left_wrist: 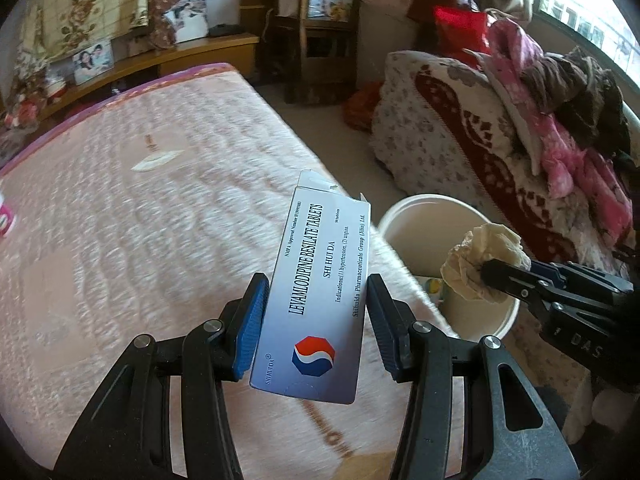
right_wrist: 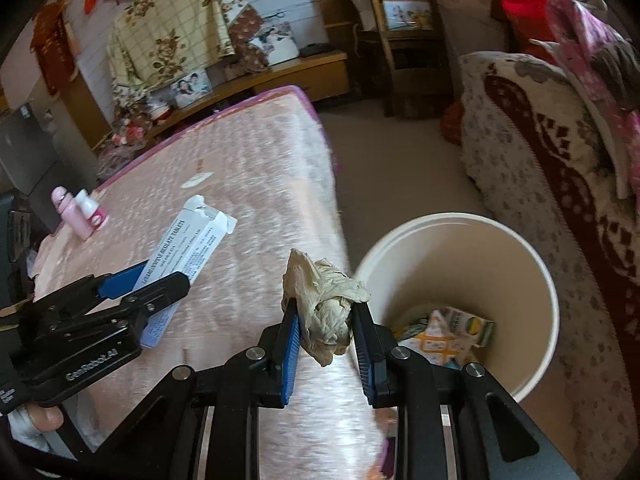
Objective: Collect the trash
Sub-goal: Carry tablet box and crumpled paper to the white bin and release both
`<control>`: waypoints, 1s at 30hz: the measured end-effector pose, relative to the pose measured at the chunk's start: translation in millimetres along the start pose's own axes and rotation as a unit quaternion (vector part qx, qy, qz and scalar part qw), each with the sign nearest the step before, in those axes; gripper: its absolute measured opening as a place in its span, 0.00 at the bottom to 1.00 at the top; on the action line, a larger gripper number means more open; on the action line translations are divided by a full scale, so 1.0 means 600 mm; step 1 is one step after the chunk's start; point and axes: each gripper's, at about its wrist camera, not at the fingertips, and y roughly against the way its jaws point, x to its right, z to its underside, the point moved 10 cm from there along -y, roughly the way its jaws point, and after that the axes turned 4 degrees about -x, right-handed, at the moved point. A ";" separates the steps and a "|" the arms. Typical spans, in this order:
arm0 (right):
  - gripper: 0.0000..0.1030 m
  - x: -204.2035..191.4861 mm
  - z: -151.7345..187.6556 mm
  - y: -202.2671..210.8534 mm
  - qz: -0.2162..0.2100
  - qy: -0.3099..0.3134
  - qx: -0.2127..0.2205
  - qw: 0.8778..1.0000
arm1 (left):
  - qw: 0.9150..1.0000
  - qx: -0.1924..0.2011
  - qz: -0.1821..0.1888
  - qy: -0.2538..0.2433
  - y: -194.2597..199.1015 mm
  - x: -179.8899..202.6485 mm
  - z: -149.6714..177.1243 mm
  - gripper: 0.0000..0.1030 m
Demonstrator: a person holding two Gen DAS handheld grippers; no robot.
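Right now my left claw (left_wrist: 318,320) is clamped on a white tablet box (left_wrist: 320,280), its blue pads pressing the box's two long sides, with the torn flap end pointing away from me over the pink bed cover (left_wrist: 140,208). My right claw (right_wrist: 326,330) is clamped on a crumpled wad of cream tissue (right_wrist: 324,304), which bulges out above and below the pads. I take the white bin (right_wrist: 532,280) as my landmark: it stands on the floor just beside the bed's edge, between the bed and a patterned blanket pile (right_wrist: 540,140). The tissue hangs just to the bed side of the bin's rim, not over the opening as far as I can judge from the right wrist view. The tablet box is held farther from the bin, over the bed. Inside the bin, at the bottom, lies a small printed carton (right_wrist: 456,332). Well away from the bin, on the far side of the bed, stand a pink bottle (right_wrist: 70,212) and a small white bottle (right_wrist: 91,206), close together.
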 end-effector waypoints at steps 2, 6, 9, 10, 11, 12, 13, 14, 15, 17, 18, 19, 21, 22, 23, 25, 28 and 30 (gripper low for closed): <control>0.23 0.026 -0.002 0.003 0.010 -0.010 0.002 1.000 | 1.000 0.001 0.008 -0.008 -0.006 0.019 -0.007 0.46; 0.23 0.075 -0.001 0.009 0.028 -0.031 0.003 0.999 | 0.999 -0.001 0.026 -0.021 -0.019 0.057 -0.020 0.46; 0.23 0.110 0.004 0.010 0.036 -0.048 0.002 0.998 | 0.999 -0.003 0.031 -0.028 -0.031 0.080 -0.026 0.46; 0.23 0.120 0.006 0.010 0.039 -0.053 0.000 0.998 | 0.999 -0.005 0.034 -0.032 -0.036 0.090 -0.028 0.46; 0.23 0.127 0.007 0.010 0.040 -0.056 -0.001 0.998 | 0.999 -0.007 0.035 -0.034 -0.040 0.098 -0.029 0.46; 0.23 0.134 0.009 0.010 0.042 -0.061 -0.001 0.997 | 0.999 -0.007 0.037 -0.036 -0.042 0.103 -0.030 0.46; 0.23 0.144 0.011 0.010 0.043 -0.066 -0.002 0.997 | 0.998 -0.009 0.040 -0.039 -0.046 0.111 -0.031 0.46; 0.23 0.149 0.012 0.009 0.045 -0.069 -0.003 0.997 | 0.998 -0.010 0.040 -0.040 -0.049 0.115 -0.031 0.46; 0.23 0.153 0.014 0.009 0.048 -0.071 -0.004 0.996 | 0.998 -0.011 0.041 -0.041 -0.052 0.121 -0.031 0.46; 0.23 0.164 0.017 0.006 0.050 -0.079 -0.007 0.996 | 0.998 -0.015 0.044 -0.043 -0.057 0.129 -0.032 0.46; 0.23 0.168 0.018 0.006 0.051 -0.081 -0.007 0.995 | 0.998 -0.017 0.046 -0.044 -0.060 0.133 -0.031 0.46; 0.23 0.171 0.019 0.005 0.051 -0.083 -0.008 0.995 | 0.998 -0.019 0.046 -0.046 -0.063 0.137 -0.031 0.46; 0.23 0.177 0.021 0.002 0.052 -0.087 -0.010 0.995 | 0.998 -0.020 0.047 -0.047 -0.066 0.141 -0.031 0.46; 0.23 0.179 0.023 0.000 0.052 -0.088 -0.010 0.995 | 0.998 -0.020 0.047 -0.048 -0.069 0.144 -0.032 0.46; 0.23 0.181 0.025 -0.001 0.052 -0.089 -0.011 0.995 | 0.998 -0.021 0.047 -0.048 -0.071 0.145 -0.032 0.46; 0.23 0.184 0.026 -0.005 0.052 -0.091 -0.014 0.994 | 0.997 -0.023 0.051 -0.045 -0.075 0.147 -0.032 0.46; 0.23 0.190 0.030 -0.010 0.051 -0.095 -0.017 0.994 | 0.997 -0.024 0.054 -0.044 -0.080 0.152 -0.032 0.46; 0.25 0.194 0.031 -0.014 0.053 -0.097 -0.019 0.994 | 0.997 -0.021 0.052 -0.045 -0.081 0.154 -0.032 0.47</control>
